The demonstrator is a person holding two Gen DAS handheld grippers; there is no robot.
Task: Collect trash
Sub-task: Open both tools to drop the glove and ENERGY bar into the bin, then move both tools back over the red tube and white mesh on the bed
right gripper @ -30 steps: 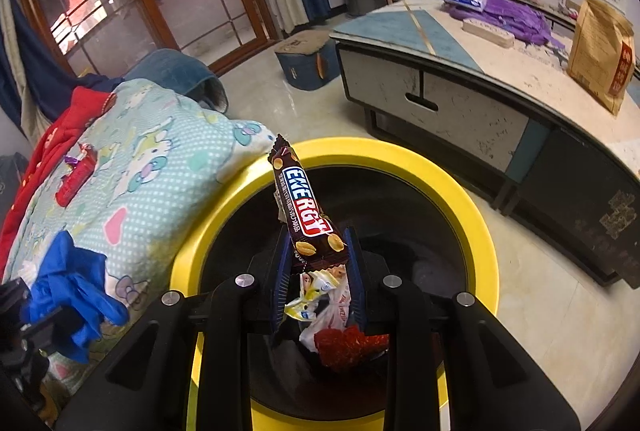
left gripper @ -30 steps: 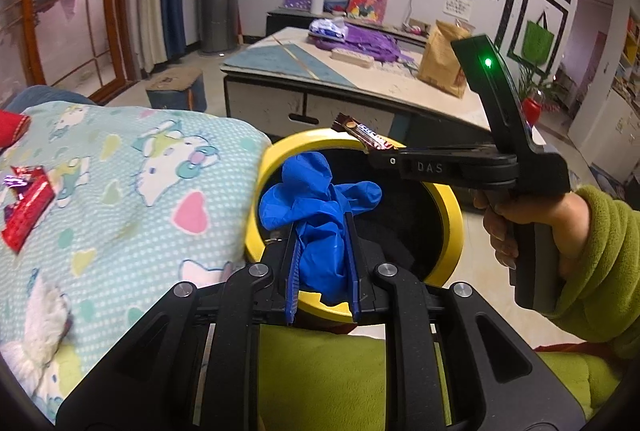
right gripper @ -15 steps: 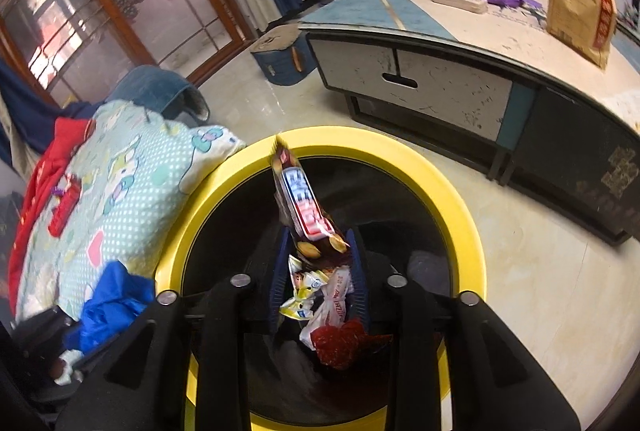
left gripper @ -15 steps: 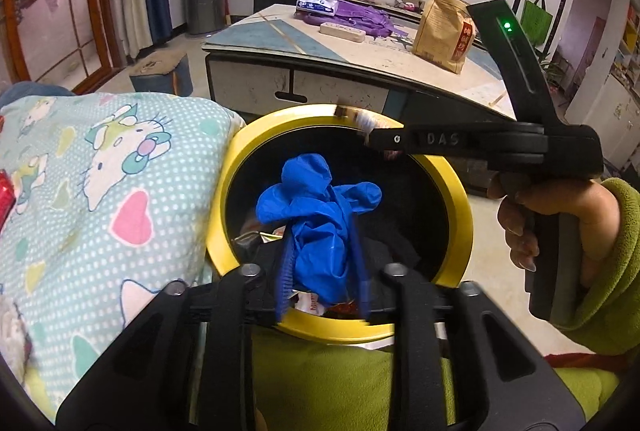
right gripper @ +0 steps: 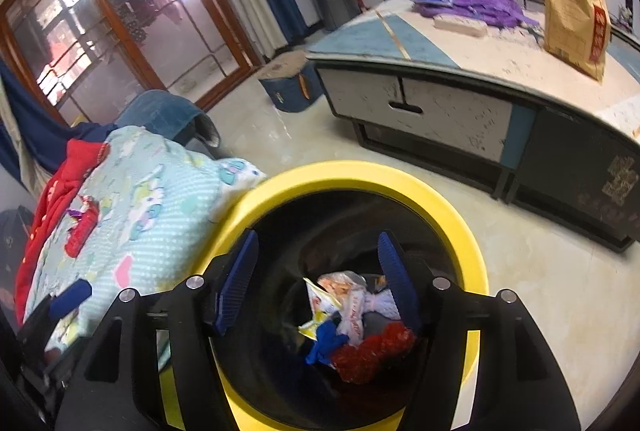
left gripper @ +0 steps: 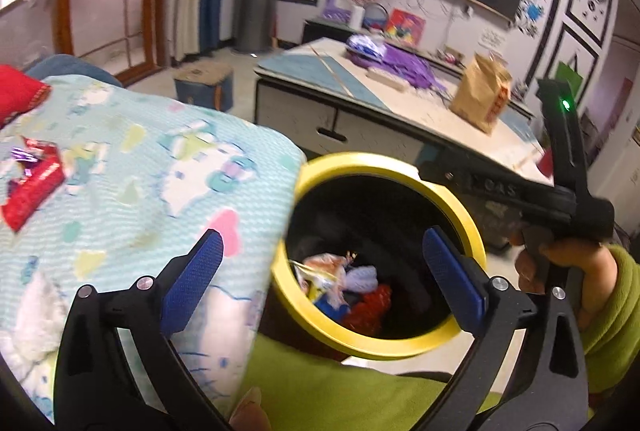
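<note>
A black bin with a yellow rim [left gripper: 384,167] [right gripper: 360,171] stands beside a pale blue cartoon blanket [left gripper: 140,167]. At its bottom lie crumpled wrappers [right gripper: 340,299], a blue glove [right gripper: 326,343] and red trash [right gripper: 372,351]. My left gripper [left gripper: 322,255] hangs over the bin's near left edge; its jaws are opening wide with nothing between them. My right gripper [right gripper: 316,267] is above the bin mouth, its jaws also opening and empty. In the left wrist view it [left gripper: 430,171] reaches in from the right, held by a hand in a green sleeve. A red wrapper [left gripper: 34,187] [right gripper: 82,231] lies on the blanket.
A low cabinet [right gripper: 440,103] across the floor carries a brown paper bag [right gripper: 576,15] and purple cloth [right gripper: 480,7]. A blue box [right gripper: 290,87] sits on the floor by glass doors. Red clothing [right gripper: 48,199] and jeans [right gripper: 160,115] lie past the blanket.
Both grippers opened. The blue glove fell from the left one and the energy bar wrapper from the right one into the bin. The left gripper shifted toward the blanket.
</note>
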